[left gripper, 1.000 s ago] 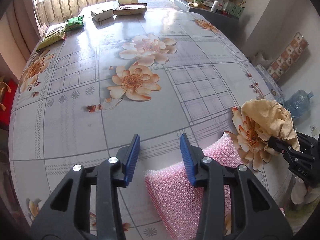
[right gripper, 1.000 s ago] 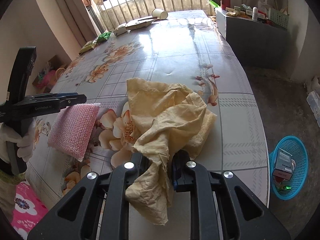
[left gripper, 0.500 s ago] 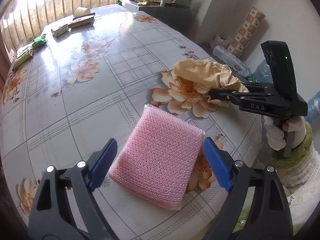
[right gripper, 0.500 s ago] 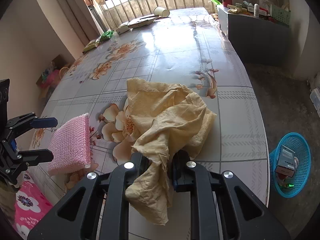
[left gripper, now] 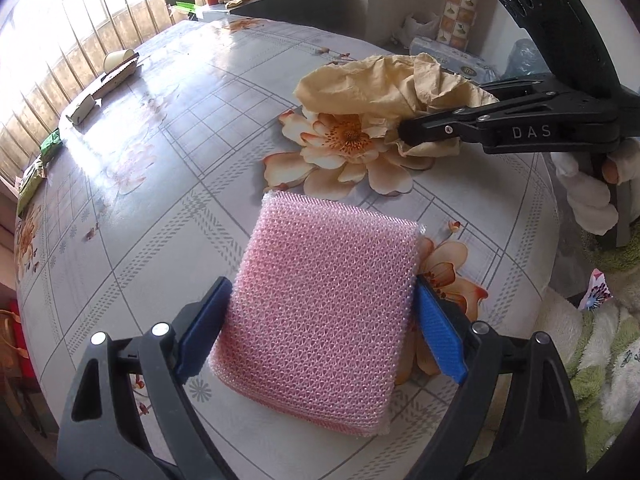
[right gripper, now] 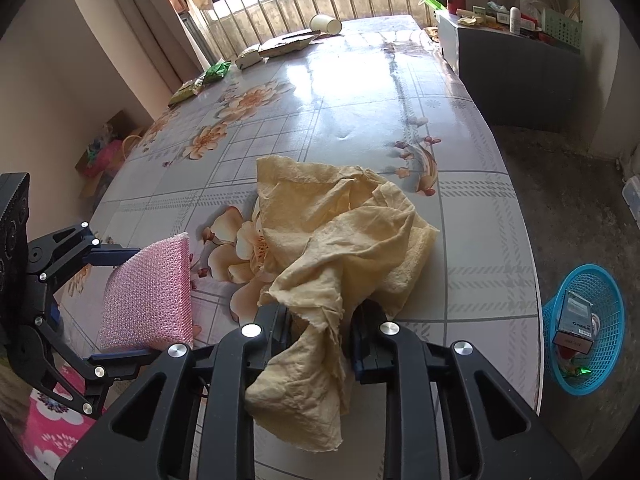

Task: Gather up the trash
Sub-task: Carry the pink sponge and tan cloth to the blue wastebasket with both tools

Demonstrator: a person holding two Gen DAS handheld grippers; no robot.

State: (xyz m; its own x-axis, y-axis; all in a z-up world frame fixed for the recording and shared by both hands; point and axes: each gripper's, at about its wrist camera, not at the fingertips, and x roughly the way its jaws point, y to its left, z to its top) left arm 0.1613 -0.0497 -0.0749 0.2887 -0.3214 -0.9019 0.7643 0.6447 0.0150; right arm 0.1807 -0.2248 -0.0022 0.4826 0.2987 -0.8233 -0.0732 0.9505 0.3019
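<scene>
1. The left gripper [left gripper: 322,320] stands wide, its blue pads on either side of the pink scouring pad [left gripper: 320,308], which lies flat on the flowered table [left gripper: 160,152]; whether the pads press it cannot be told.
2. The right gripper [right gripper: 320,320] is opening, with a fold of the yellow cloth [right gripper: 340,232] bunched between its jaws.
3. "DAS" is printed on the right gripper's arm.
4. Down to the right gripper's right, a blue basket [right gripper: 608,292] holds a box marked "CABLE" [right gripper: 574,322].
</scene>
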